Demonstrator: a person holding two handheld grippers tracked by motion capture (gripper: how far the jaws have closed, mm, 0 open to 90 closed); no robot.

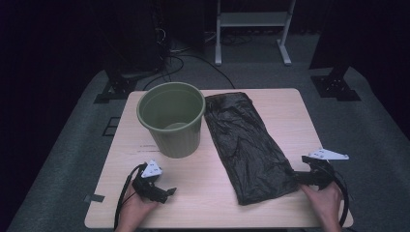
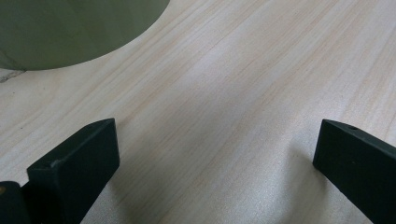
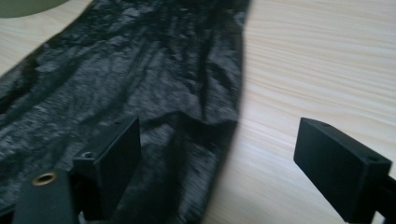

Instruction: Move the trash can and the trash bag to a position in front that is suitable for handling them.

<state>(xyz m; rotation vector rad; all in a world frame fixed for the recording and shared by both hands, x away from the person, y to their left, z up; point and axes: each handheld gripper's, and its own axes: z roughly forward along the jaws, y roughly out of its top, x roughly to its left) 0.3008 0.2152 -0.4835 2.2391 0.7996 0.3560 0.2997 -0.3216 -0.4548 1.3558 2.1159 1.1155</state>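
Right gripper (image 3: 219, 154) nearest the lens in the right gripper view: jaws wide apart, nothing clamped, one finger (image 3: 114, 161) sitting over the black plastic bag (image 3: 140, 84), the other finger (image 3: 341, 165) over bare table (image 3: 327, 60). So the bag's near right edge runs between the jaws, not yet pinched. High view: bag (image 1: 246, 145) lies flat and crumpled on the table (image 1: 193, 193), stretched from the far middle toward the near right corner, its near end just at the right gripper (image 1: 309, 176). Its far end lies right beside the green bin (image 1: 172, 118); whether they touch I cannot tell. Bag reads as thin film: very light, limp, slick, creases easily, will drape and sag when lifted, may slide on the wood instead of bunching. Probably tears only if snagged. Best hold looks like the near corner or edge hem, where a jaw can get under a single fold; grabbing mid-sheet would likely just skate over the surface. Mouth of the bag not identifiable from here. Left gripper (image 1: 154, 186) rests near the left front of the table, well apart from the bag, near the bin base; left gripper view shows its fingers (image 2: 74, 163) fully spread, holding nothing, bare wood between them, bin wall (image 2: 70, 28) ahead. Bin upright, looks empty, no liner in it.
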